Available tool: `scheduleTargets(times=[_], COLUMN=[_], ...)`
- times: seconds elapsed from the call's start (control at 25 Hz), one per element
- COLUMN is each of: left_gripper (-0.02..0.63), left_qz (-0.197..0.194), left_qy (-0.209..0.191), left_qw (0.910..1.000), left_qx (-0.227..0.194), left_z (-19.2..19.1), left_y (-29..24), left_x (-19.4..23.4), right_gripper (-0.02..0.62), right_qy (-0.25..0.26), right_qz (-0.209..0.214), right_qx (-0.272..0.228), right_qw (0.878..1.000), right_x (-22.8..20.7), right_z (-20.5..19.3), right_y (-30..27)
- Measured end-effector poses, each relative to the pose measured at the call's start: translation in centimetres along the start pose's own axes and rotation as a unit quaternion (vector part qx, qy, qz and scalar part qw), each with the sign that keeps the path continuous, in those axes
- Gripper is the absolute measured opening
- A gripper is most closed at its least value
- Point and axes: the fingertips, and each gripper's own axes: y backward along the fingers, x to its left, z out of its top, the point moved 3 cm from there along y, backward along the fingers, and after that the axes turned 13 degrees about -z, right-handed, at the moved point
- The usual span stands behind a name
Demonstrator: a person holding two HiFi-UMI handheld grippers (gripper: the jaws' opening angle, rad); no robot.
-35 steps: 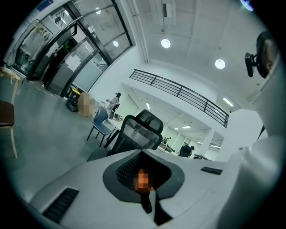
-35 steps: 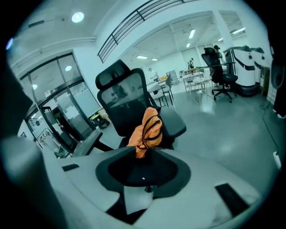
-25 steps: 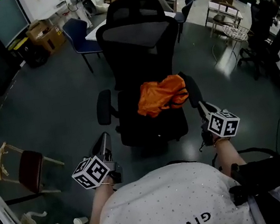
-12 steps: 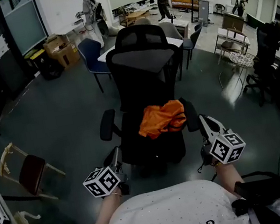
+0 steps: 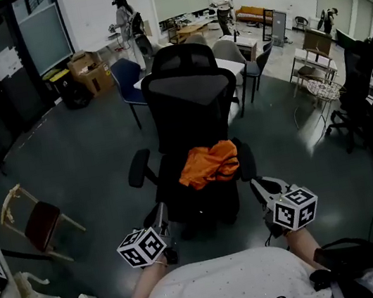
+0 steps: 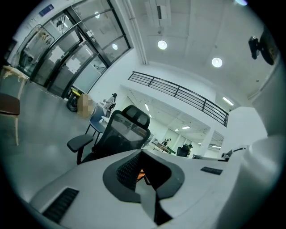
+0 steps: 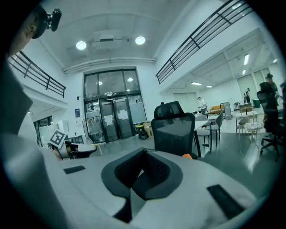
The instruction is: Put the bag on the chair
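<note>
Shirt (image 5: 232,288) print reads GIVENCHY, upside down in head view. Orange bag (image 5: 208,164) lies on the seat of the black office chair (image 5: 191,101), toward its right armrest. Left gripper (image 5: 160,218) and right gripper (image 5: 260,187): jaws closed, empty, both clear of chair and bag

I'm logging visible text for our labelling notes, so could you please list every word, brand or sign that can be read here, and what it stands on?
"GIVENCHY": on the person's white shirt, upside down in the head view.
Sheets on the dark doors: too small to read.
Marker cubes: square patterns only, no words.
</note>
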Motion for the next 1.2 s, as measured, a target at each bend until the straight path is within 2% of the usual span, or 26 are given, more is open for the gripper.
scheduleTargets(times=[0.16, 0.36, 0.6, 0.84, 1.2], left_gripper=[0.0, 0.0, 0.0, 0.0, 0.0], left_qz=[0.002, 0.007, 0.005, 0.0, 0.01], left_qy=[-0.027, -0.027, -0.02, -0.022, -0.007], left_qw=[0.9994, 0.9996, 0.9996, 0.9995, 0.9996], left_qx=[-0.019, -0.006, 0.022, 0.022, 0.025], left_z=[-0.3, -2.5, -6.1, -8.1, -11.0], left_y=[1.1, 2.1, 2.2, 2.9, 4.0], left_x=[-2.4, -4.7, -8.4, -11.7, -14.1], right_gripper=[-0.002, -0.002, -0.002, -0.002, -0.002], right_qy=[-0.007, 0.004, -0.019, -0.019, -0.006], right_qz=[0.003, 0.005, -0.002, -0.003, -0.002], right_qx=[-0.003, 0.011, 0.019, 0.02, 0.048], right_qw=[1.0, 1.0, 1.0, 1.0, 0.999], right_x=[-0.8, -1.7, -3.8, -5.8, -7.4], right_z=[-1.0, -3.2, -6.1, -7.2, -9.1], right_y=[1.6, 4.2, 8.4, 12.0, 14.6])
